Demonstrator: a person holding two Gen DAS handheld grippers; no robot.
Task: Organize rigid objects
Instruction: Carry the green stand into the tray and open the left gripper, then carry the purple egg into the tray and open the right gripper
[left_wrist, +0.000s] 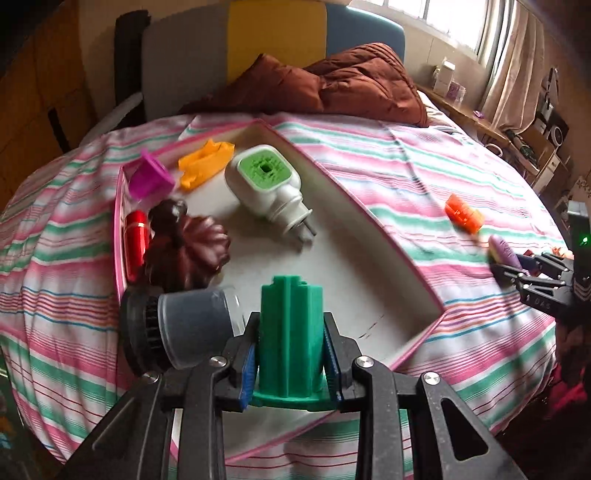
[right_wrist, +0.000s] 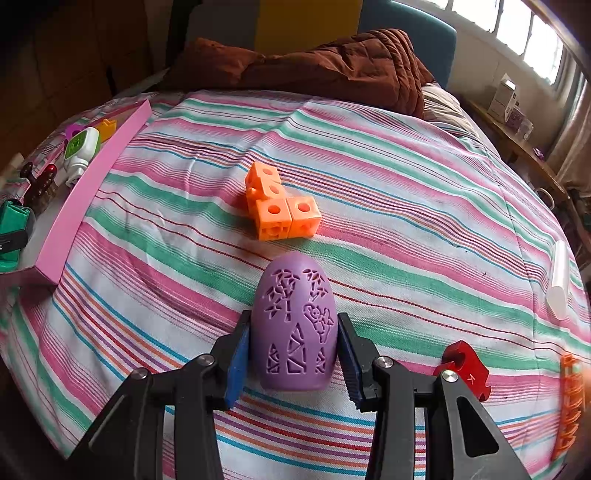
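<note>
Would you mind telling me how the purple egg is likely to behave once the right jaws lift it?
The purple egg looks rigid and probably hollow, so likely light. Its smooth, curved sides may slip between the jaws. Set down on the striped bedspread, it would probably roll.

A white "K" stands on the red block (right_wrist: 466, 371).

The left gripper (left_wrist: 291, 354) clamps a green ribbed block (left_wrist: 290, 332) over the near end of the pink-rimmed tray (left_wrist: 391, 240); a white plug-in device (left_wrist: 267, 188) lies farther inside it.
</note>
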